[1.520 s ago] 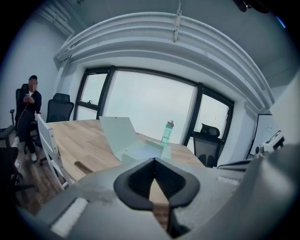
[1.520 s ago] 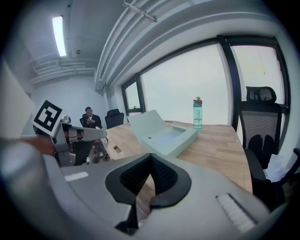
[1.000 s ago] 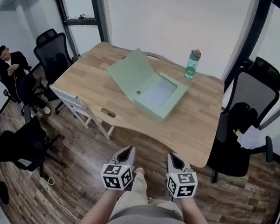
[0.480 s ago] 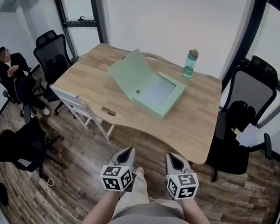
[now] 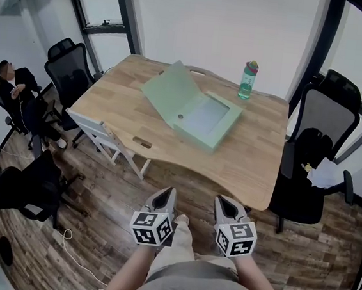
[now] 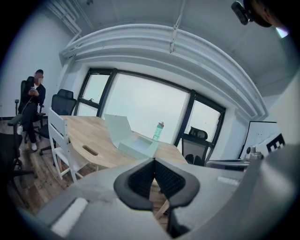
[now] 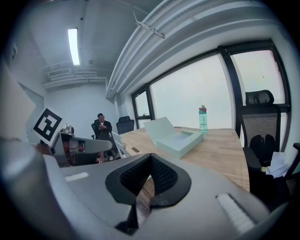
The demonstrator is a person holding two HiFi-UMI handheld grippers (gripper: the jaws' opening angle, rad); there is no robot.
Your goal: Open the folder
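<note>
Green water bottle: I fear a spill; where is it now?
Head view: the green water bottle stands upright at the wooden table's far right, just beyond the open pale green folder, not touching it.

Open green folder point(image 5: 191, 108) on table point(image 5: 247, 162), bottle point(image 5: 248, 81) nearby

Left tool point(image 5: 166, 194) and right tool point(image 5: 221, 202) sit low centre, short of the table point(image 5: 250, 161). Bare wooden floor point(image 5: 193, 178) lies between, unobstructed. The table's near and right strips are free. Open folder point(image 5: 203, 121) fills centre, cover point(image 5: 170, 92) tilted up at its left. Water bottle point(image 5: 247, 81) stands upper right, apart from the folder. White chair point(image 5: 95, 132) crowds the left edge; black office chair point(image 5: 315, 155) blocks the right end.
</note>
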